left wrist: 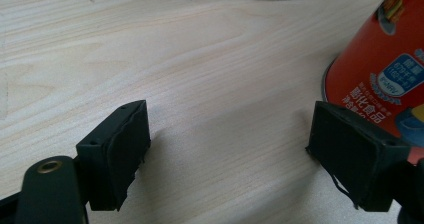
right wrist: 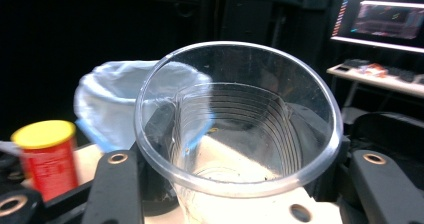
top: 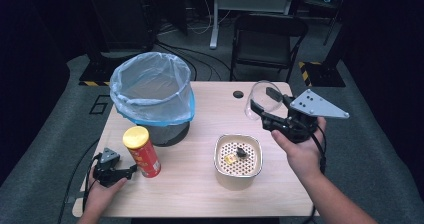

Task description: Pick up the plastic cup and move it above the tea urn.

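The right tool [top: 264, 110] is clamped on a clear plastic cup [top: 261, 100], held above the desk [top: 200, 184] beyond the white strainer bowl [top: 238, 156]. The left tool [top: 131, 170] rests on the desk, its jaws apart, the red crisp can [top: 142, 152] just beside one jaw

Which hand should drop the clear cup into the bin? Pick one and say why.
Right. The right gripper is already shut on the clear plastic cup, lifted above the table facing the lined bin. The left gripper sits open and empty beside the red can.
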`<state>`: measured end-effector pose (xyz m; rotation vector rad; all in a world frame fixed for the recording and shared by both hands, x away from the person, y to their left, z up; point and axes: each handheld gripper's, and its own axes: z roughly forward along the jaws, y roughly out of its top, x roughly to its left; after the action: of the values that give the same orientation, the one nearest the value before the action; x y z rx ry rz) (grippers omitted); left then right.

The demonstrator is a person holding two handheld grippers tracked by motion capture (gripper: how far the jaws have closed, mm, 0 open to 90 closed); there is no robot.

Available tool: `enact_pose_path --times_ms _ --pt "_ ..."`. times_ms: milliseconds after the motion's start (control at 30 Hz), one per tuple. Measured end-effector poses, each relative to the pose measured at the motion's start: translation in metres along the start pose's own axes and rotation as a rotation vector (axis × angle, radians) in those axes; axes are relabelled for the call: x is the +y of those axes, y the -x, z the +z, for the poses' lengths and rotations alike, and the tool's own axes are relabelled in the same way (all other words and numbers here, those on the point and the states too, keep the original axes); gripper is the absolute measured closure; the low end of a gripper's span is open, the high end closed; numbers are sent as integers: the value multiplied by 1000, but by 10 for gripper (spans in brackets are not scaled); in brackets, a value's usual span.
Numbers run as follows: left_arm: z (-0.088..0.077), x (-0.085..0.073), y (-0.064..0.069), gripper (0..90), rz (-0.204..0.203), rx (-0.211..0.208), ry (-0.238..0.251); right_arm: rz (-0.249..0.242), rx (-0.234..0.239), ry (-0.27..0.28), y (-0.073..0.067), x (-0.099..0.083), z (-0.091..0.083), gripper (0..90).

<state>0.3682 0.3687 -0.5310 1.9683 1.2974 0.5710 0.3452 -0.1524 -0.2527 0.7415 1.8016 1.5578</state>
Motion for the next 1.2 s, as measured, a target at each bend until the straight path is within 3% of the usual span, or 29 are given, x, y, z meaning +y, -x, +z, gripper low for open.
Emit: enact_pose_path --times_ms 67,133,167,267,533,633,700,900,1200 --pt "0 0 0 167 0 0 0 16 11 -25 -7 0 1 411" --pt "0 0 0 167 0 -1 0 -10 28 -46 -14 0 5 407" --pt "0 0 0 167 2 -1 0 -28 41 -42 -17 1 7 407" --pt "1 0 0 167 6 -2 1 -23 94 -33 -25 3 16 406" --pt "-1 1 -1 168 8 -12 -10 -60 174 -34 -31 2 57 406" --pt "-1 0 -1 168 8 -13 -9 -77 185 -33 -34 2 72 406" --pt "-1 0 -1 168 8 -13 -9 -62 196 -29 -36 6 83 407" --pt "-1 0 -1 168 9 -13 -9 -40 220 -33 -46 32 120 406" --pt "-1 0 0 168 9 -16 -7 -34 210 -48 -55 53 173 400"
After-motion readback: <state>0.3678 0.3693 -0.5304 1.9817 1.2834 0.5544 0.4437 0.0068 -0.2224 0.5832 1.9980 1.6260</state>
